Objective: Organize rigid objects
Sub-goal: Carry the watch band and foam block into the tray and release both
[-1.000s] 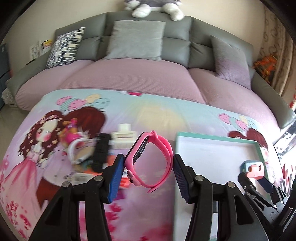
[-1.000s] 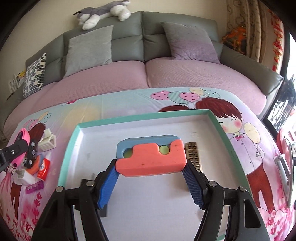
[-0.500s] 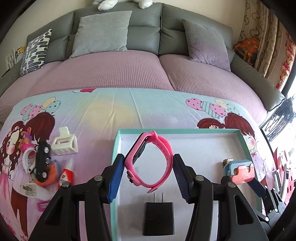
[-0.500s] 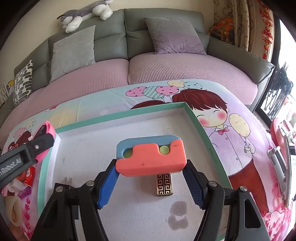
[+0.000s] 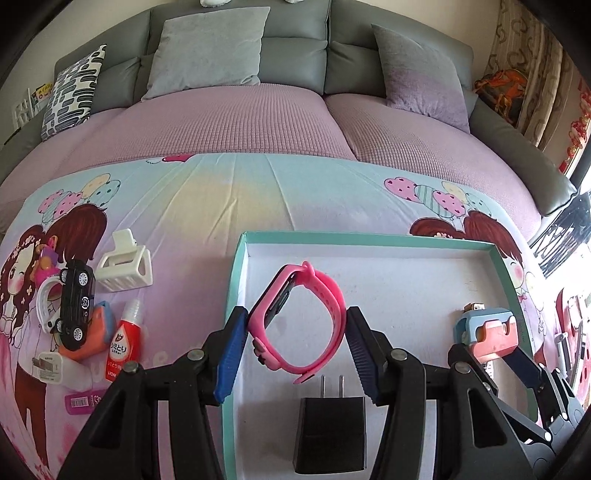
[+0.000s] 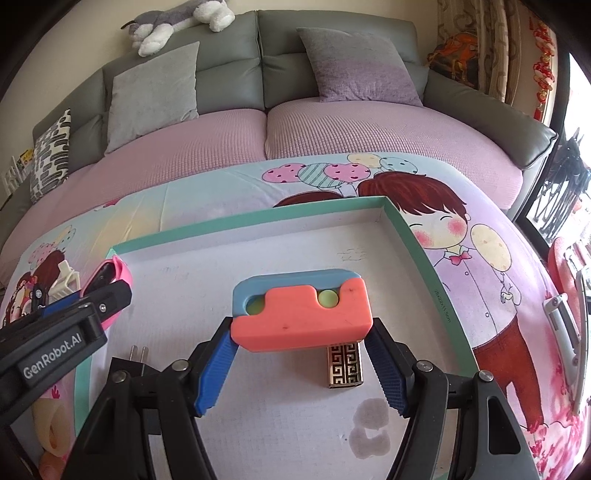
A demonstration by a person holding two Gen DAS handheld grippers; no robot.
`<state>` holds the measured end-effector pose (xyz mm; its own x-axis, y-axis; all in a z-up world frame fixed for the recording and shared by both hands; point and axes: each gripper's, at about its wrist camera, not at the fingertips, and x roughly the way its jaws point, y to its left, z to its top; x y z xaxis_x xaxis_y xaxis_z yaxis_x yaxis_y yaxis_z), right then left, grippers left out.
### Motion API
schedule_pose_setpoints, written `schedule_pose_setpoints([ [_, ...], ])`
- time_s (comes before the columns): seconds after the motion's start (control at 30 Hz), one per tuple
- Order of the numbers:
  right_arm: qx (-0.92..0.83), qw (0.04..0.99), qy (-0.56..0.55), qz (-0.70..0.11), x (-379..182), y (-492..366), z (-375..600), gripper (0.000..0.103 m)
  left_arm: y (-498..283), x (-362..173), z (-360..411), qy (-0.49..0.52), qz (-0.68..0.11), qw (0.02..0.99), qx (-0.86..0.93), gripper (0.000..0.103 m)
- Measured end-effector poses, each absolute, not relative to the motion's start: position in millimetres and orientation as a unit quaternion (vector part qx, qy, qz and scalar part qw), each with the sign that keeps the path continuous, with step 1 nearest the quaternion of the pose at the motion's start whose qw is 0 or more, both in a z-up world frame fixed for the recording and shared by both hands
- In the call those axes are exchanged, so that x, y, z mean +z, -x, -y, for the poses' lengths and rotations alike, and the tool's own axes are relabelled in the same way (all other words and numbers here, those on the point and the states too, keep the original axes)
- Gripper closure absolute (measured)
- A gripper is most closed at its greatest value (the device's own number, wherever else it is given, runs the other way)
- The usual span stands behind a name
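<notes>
left wrist: over tray left | right wrist: right | both face sofa

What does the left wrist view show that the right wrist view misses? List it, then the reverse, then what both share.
Only the left wrist view: the red glue bottle, the whole black toy car and the full body of the black plug adapter.

Only the right wrist view: the plush husky on the sofa back, the stain on the tray floor and the gold patterned lighter's face.

Both: the teal tray, the pink smartwatch in the left tongs, and the orange-and-blue block in the right tongs.
</notes>
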<state>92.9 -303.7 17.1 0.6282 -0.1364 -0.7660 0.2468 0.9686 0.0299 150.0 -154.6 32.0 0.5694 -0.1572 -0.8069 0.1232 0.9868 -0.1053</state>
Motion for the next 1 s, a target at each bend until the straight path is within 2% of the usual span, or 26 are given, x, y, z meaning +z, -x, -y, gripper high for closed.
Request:
schedule_pose_setpoints([
  [0.47, -0.100, 0.894, -0.052, -0.433, 7.8, -99.3, 297.1, 0.030, -154.2, 18.2, 158.0, 0.010, -0.476, 0.876, -0.073, 0.046],
  [0.53, -0.100, 0.894, -0.053, -0.434, 7.9, -99.3, 297.5, 0.030, -153.7, 19.5, 157.7, 0.010, -0.474, 0.877, -0.072, 0.040],
  [0.7, -0.110, 0.892, -0.045, -0.436, 7.2, -100.2, 297.9, 0.030, -152.1, 23.5, 155.3, 0.013, -0.474, 0.877, -0.073, 0.036],
  [0.83, -0.120, 0.890, -0.034, -0.438, 6.1, -100.2, 299.4, 0.030, -147.2, 31.7, 156.9, 0.002, -0.465, 0.882, -0.072, 0.025],
  [1.0, -0.118, 0.895, -0.037, -0.429, 11.3, -98.4, 299.1, 0.028, -143.5, 42.5, 153.6, -0.002, -0.451, 0.890, -0.065, 0.024],
])
